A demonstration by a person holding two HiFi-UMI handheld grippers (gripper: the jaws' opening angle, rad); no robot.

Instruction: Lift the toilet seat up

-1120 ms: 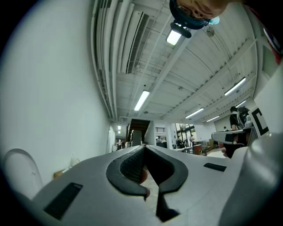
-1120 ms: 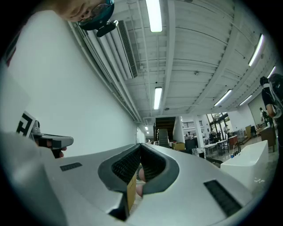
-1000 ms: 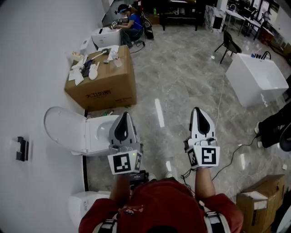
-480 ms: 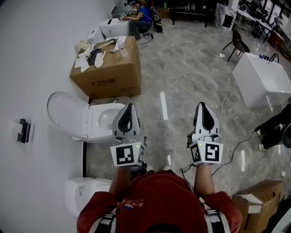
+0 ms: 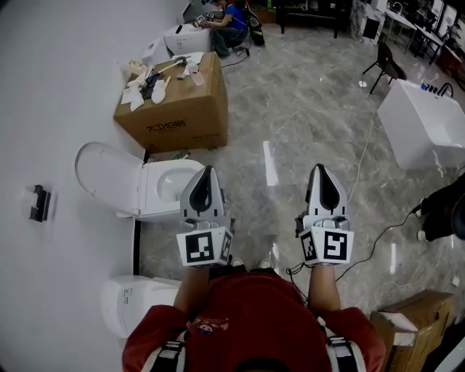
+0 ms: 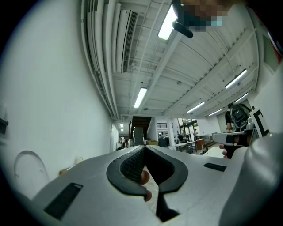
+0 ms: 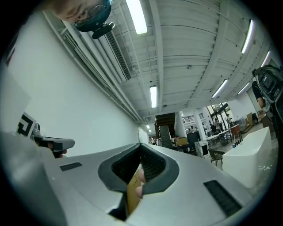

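Observation:
A white toilet stands against the left wall in the head view, its lid (image 5: pixel 105 178) raised back against the wall and its bowl (image 5: pixel 168 187) open to the room. My left gripper (image 5: pixel 208 168) hovers shut and empty just right of the bowl, pointing forward. My right gripper (image 5: pixel 317 168) is held level with it over the marble floor, also shut and empty. In the left gripper view the shut left gripper (image 6: pixel 145 146) points down the hall, the lid (image 6: pixel 27 173) shows low left and the right gripper (image 6: pixel 230 138) at right. The right gripper view shows the right gripper (image 7: pixel 140 145) shut.
A cardboard box (image 5: pixel 178 116) with loose parts on top stands beyond the toilet. Another white toilet (image 5: pixel 134 305) sits near my left. A white tub (image 5: pixel 421 120), a floor cable (image 5: pixel 363 163), a black chair (image 5: pixel 387 67) and a box (image 5: pixel 410 320) lie to the right. A seated person (image 5: pixel 232 14) is far back.
Both grippers have drifted slightly forward together with the person, and the toilet and box now sit a little higher in the head view. Both grippers stayed shut.

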